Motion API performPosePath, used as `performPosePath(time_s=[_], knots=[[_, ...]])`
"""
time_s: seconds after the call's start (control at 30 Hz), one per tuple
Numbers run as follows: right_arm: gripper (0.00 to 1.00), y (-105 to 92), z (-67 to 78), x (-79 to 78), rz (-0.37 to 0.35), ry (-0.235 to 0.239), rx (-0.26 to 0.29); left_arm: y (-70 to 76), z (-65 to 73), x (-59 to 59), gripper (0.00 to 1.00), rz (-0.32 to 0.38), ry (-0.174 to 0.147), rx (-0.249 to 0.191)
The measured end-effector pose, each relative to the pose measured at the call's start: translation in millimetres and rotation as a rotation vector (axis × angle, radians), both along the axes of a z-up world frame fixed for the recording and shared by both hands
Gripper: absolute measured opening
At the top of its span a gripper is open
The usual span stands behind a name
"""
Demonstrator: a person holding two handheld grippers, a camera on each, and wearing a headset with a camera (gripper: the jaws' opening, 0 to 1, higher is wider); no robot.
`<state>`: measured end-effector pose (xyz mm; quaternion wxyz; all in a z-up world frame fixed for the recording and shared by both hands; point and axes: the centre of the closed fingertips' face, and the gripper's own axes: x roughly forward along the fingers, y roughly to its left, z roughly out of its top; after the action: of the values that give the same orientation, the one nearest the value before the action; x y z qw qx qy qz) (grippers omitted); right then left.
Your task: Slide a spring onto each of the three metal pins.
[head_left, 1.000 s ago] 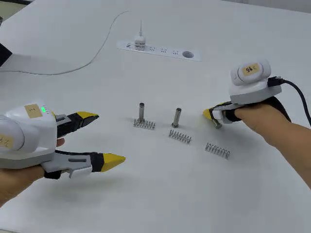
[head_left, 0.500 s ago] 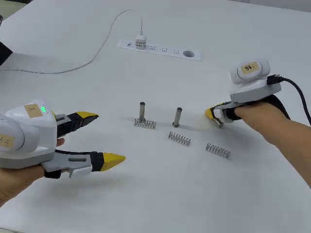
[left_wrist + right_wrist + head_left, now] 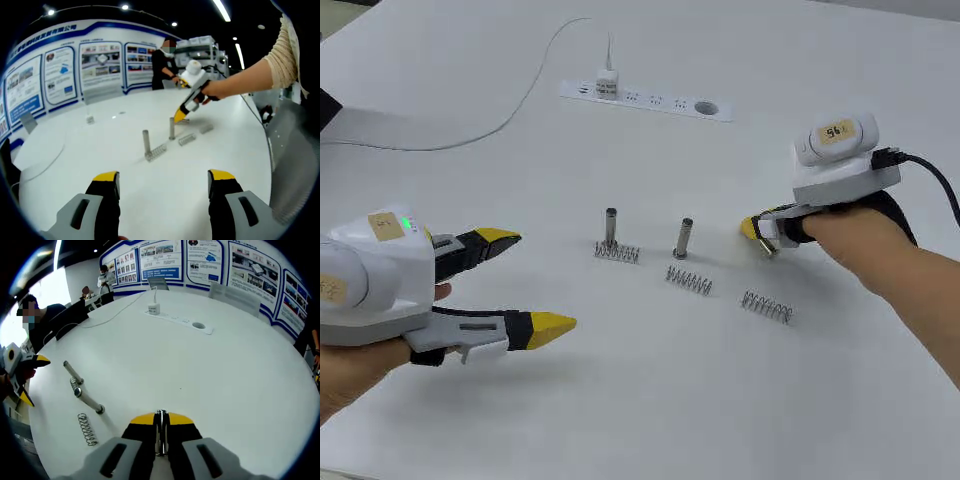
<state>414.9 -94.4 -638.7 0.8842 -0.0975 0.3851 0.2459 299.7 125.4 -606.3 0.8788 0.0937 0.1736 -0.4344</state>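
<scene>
Two metal pins [image 3: 611, 226] [image 3: 684, 238] stand upright mid-table. A spring [image 3: 617, 253] lies at the foot of the left pin, a second spring [image 3: 689, 281] and a third spring [image 3: 766, 307] lie loose to its right. My right gripper [image 3: 760, 232] is shut on a third pin [image 3: 767, 245], held tilted just right of the standing pins; that pin [image 3: 160, 432] shows between the closed jaws. My left gripper [image 3: 528, 280] hovers open and empty to the left of the pins [image 3: 146, 142], its fingertips [image 3: 106, 177] wide apart.
A white power strip [image 3: 645, 100] with a plugged charger [image 3: 607, 82] lies at the back, and its cable [image 3: 510, 110] runs off to the left. People stand by wall posters [image 3: 160, 260] in the background.
The right gripper with its pin has edged slightly up and back. The left gripper stays open in place; the pins and springs on the table have not moved.
</scene>
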Motion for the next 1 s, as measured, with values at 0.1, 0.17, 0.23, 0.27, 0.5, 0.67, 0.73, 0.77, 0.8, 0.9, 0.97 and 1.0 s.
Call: performPosePath(time_s=[0.1,0.17,0.23,0.27,0.5,0.67,0.73,0.77,0.8,0.9,0.97,1.0], knots=[[0.09,1.2,5.5,-3.3,0.005,-0.010,0.012,-0.8,1.3,0.4,0.73,-0.001,-0.003,-0.002],[0.09,0.9,8.9,-5.9,0.008,-0.023,0.016,-1.7,2.3,0.2,0.73,-0.003,-0.006,-0.003],[0.09,0.1,11.4,-9.2,0.009,-0.029,0.019,-2.3,2.8,-0.1,0.73,-0.004,-0.008,-0.003],[0.09,-0.3,12.7,-10.4,0.009,-0.034,0.020,-2.5,3.1,-0.2,0.73,-0.005,-0.008,-0.003],[0.09,-2.9,20.4,-19.5,0.007,-0.061,0.035,-4.4,4.1,-1.5,0.72,-0.010,-0.012,-0.003],[0.09,-4.3,22.9,-23.3,0.007,-0.076,0.036,-5.7,5.4,-1.4,0.72,-0.011,-0.015,-0.003],[0.09,-5.1,25.0,-24.1,0.006,-0.083,0.035,-6.0,5.8,-1.1,0.72,-0.012,-0.016,-0.002],[0.09,-5.1,26.5,-24.9,0.006,-0.086,0.036,-6.0,6.0,-1.0,0.72,-0.012,-0.016,-0.002],[0.09,-4.5,28.1,-25.0,0.009,-0.092,0.038,-6.2,6.3,-0.9,0.72,-0.012,-0.016,-0.003],[0.09,-5.0,29.8,-27.9,0.009,-0.096,0.039,-6.7,6.9,-0.7,0.72,-0.012,-0.017,-0.003],[0.09,-5.5,30.3,-29.0,0.008,-0.096,0.038,-7.0,7.0,-0.7,0.72,-0.013,-0.019,-0.003],[0.09,-5.4,30.8,-30.3,0.010,-0.096,0.038,-7.2,7.1,-1.0,0.72,-0.013,-0.018,-0.003]])
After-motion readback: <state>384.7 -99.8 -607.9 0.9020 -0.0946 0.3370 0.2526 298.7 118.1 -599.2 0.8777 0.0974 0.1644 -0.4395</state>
